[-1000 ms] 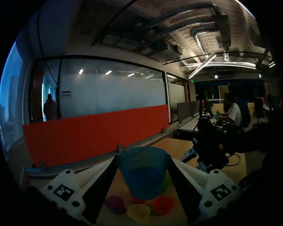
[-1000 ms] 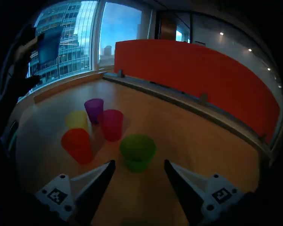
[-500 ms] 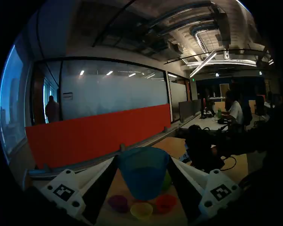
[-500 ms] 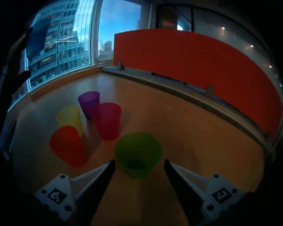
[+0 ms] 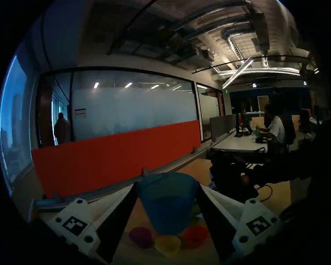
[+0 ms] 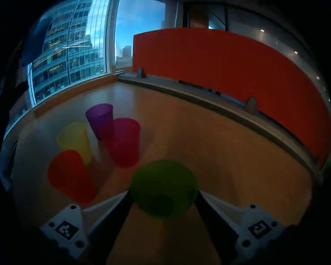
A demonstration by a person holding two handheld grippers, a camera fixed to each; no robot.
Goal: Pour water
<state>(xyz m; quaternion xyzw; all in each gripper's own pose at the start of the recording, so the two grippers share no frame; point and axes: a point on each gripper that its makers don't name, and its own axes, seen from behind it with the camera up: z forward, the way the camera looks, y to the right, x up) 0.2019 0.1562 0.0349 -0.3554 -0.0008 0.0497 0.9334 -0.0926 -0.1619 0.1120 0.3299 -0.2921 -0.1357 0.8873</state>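
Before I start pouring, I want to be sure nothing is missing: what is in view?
blue cup: one, blue, held up in the air
green cup: one, green, nearest on the table
magenta cup: one, magenta, behind the green cup
purple cup: one, purple, farthest back
yellow cup: one, yellow, left of the magenta cup
red cup: one, red, left front
table: one, wood, under the cups
partition: one, orange, along the table's far edge
window: one, blue daylight, far left
seated person: one, white top, far desk
standing person: one, dark, behind glass
left hand-held gripper: one, white, shut on the blue cup
right hand-held gripper: one, white, open around the green cup
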